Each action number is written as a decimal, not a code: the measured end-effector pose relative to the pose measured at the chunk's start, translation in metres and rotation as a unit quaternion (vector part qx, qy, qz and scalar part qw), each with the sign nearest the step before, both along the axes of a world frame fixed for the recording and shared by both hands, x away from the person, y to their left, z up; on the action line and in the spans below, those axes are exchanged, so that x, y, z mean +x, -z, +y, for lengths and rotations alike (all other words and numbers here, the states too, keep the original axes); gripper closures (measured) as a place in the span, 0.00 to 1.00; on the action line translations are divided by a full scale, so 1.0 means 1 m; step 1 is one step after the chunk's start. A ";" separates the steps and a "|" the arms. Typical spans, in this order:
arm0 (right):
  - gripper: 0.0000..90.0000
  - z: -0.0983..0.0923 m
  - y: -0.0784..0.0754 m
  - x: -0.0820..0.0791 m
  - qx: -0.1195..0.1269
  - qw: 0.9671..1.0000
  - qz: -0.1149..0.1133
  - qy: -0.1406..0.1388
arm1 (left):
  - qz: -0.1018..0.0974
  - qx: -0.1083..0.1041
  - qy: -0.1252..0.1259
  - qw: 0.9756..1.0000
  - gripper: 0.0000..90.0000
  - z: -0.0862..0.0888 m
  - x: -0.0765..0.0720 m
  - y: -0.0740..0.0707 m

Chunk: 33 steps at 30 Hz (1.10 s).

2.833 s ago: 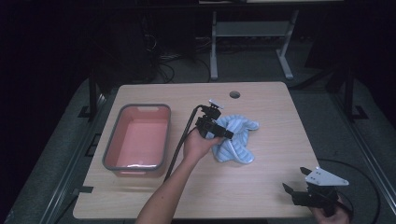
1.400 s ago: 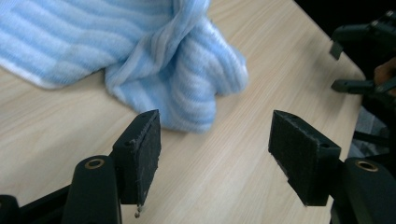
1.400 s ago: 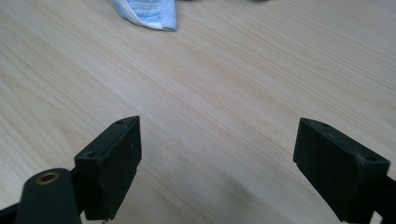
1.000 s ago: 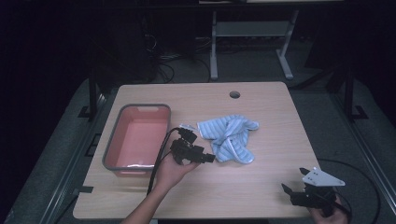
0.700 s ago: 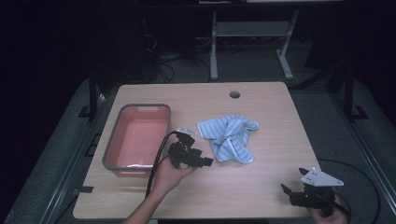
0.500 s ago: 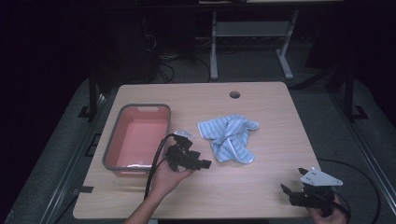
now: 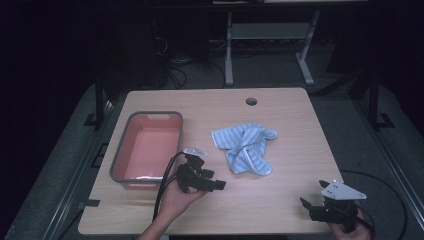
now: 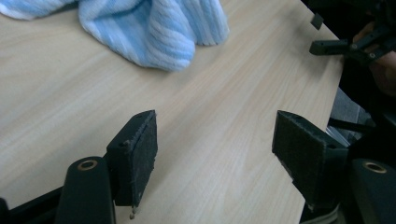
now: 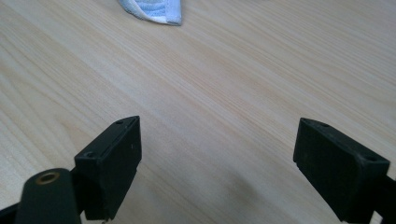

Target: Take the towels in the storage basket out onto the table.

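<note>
A crumpled blue-and-white striped towel [image 7: 245,147] lies loose on the middle of the wooden table [image 7: 290,125]. My left gripper [image 7: 219,185] is held in a hand near the table's front. It sits left of and below the towel, apart from it, pointing right. Its jaws have just been opening and stand open with nothing between them over bare wood [image 8: 215,130], the towel [image 8: 154,28] lying ahead. My right gripper [image 7: 306,205] hovers at the front right corner, open and empty [image 9: 217,135], with a towel corner [image 9: 154,11] far ahead.
A grey-rimmed pink bin [image 7: 150,114] stands at the table's left, just beside the left hand. A cable hole [image 7: 251,101] sits near the far edge. The right gripper [image 8: 345,44] appears at the top right of the left gripper view. Dark floor and a stand lie beyond the table.
The left gripper, earlier at the towel, has drawn back toward the person and left, ending near the bin's front corner. The towel stays put. The right gripper has not moved.
</note>
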State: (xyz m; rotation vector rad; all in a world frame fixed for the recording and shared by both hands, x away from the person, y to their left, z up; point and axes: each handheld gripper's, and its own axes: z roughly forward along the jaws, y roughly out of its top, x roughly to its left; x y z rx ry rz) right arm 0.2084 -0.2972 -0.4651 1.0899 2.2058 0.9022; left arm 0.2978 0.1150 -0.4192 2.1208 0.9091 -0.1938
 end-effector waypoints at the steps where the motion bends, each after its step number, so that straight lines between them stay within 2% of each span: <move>1: 0.16 0.000 0.000 0.000 -0.001 1.000 0.000 -0.001 | -0.002 0.001 0.001 1.000 0.33 0.001 -0.003 0.001; 11: 0.16 0.001 0.000 0.000 -0.003 1.000 0.000 -0.002 | -0.002 -0.003 0.001 1.000 0.31 0.001 -0.012 0.007; 14: 0.16 0.002 0.001 0.001 -0.004 1.000 0.001 -0.002 | -0.010 0.006 0.001 1.000 0.31 0.001 -0.015 0.009; 16: 0.16 0.002 0.000 0.000 -0.004 1.000 0.000 -0.001 | -0.010 0.004 0.001 1.000 0.30 0.001 -0.017 0.011; 17: 0.16 0.002 0.001 0.000 -0.005 1.000 0.001 -0.002 | -0.016 0.010 0.000 1.000 0.30 0.002 -0.021 0.013; 25: 0.16 0.004 0.001 0.000 -0.009 1.000 0.000 -0.004 | -0.023 0.008 0.005 1.000 0.30 0.003 -0.032 0.017; 27: 0.16 0.004 0.000 0.000 -0.010 1.000 -0.001 -0.003 | -0.021 -0.004 0.006 1.000 0.30 0.003 -0.036 0.017; 30: 0.16 0.004 0.001 -0.001 -0.010 1.000 0.002 -0.002 | -0.020 -0.006 0.008 1.000 0.30 0.002 -0.039 0.018; 33: 0.16 0.004 0.001 -0.001 -0.011 1.000 0.001 -0.001 | -0.025 0.002 0.011 1.000 0.30 0.001 -0.042 0.020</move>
